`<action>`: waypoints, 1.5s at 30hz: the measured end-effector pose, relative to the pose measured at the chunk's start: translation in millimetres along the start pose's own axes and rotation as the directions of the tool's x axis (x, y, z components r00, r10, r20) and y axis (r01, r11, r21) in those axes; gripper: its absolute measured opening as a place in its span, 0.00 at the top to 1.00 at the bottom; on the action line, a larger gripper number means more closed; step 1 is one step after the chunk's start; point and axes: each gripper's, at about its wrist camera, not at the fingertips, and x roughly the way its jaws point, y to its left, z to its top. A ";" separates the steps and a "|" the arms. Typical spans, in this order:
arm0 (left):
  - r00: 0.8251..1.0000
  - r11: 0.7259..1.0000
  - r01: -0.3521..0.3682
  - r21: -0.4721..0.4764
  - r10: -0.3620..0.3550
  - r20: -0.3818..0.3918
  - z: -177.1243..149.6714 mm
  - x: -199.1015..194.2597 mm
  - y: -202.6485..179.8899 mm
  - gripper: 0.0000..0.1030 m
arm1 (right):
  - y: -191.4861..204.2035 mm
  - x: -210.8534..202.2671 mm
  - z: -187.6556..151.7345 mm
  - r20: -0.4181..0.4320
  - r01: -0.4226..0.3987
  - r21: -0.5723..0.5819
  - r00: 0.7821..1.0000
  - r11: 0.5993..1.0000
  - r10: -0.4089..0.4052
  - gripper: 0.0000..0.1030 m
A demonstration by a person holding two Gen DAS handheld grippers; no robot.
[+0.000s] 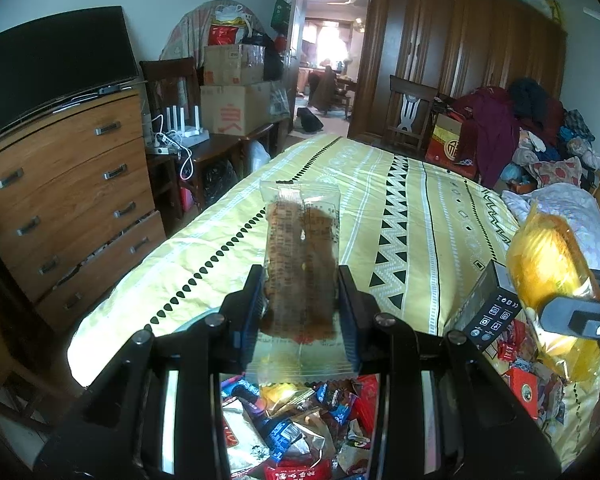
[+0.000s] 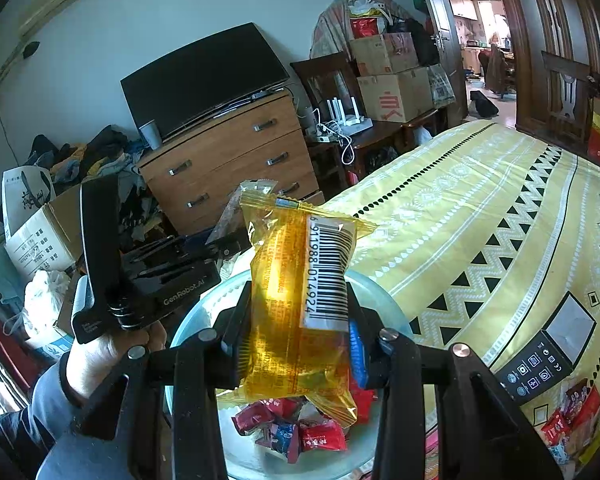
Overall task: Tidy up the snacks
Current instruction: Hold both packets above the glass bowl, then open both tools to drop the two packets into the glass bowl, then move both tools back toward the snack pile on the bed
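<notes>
The left gripper is clamped on a clear packet holding a brown, flat snack, its 2 pads pressing the packet's sides so that it stands upright above the bed. The right gripper is clamped on a yellow packet with a white barcode label, also held upright, 1 blue pad showing at its right side. In the right wrist view the yellow packet hangs over a pale glass bowl that sits on the bed and holds small red and blue wrapped snacks. To the left of the bowl in that view, a hand in a grey sleeve grips the black handle of the left gripper. In the left wrist view, a loose heap of wrapped snacks lies on the bed under the left gripper, and more red packets lie on the bed below the yellow packet. A dark box with white icons lies on the bed's yellow patterned cover, to the right of the bowl. Beyond the bed's far left edge stands a wooden chest of drawers with a black screen on top.
</notes>
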 end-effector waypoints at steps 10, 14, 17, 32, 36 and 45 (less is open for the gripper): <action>1.000 1.000 0.009 0.006 -0.009 0.000 -2.8 2.4 -5.2 0.66 | 2.2 5.9 -2.0 -0.008 0.003 0.001 1.000 1.000 -0.003 0.60; 1.000 1.000 0.011 0.007 -0.011 -0.006 -3.1 5.0 -7.1 0.66 | 3.3 7.8 -3.2 -0.012 0.002 -0.003 1.000 1.000 -0.002 0.60; 1.000 1.000 0.011 0.010 -0.011 -0.013 -3.7 7.7 -8.3 0.66 | 2.3 11.7 -4.0 -0.019 0.003 -0.003 1.000 1.000 -0.003 0.60; 0.997 1.000 0.002 0.029 0.000 -0.071 -18.7 17.5 -8.2 0.16 | 6.7 31.4 -13.7 -0.069 -0.030 -0.009 0.997 1.000 0.029 0.39; 0.996 0.998 0.004 0.056 0.001 -0.089 -31.6 13.2 -18.4 0.14 | -8.7 11.7 -35.1 -0.015 -0.044 0.045 0.999 0.998 0.045 0.39; 0.989 0.985 0.144 0.100 -0.141 -0.031 -69.3 -37.0 -68.9 0.00 | -154.9 -102.7 -194.5 -0.050 0.256 0.197 0.967 0.946 -0.251 0.39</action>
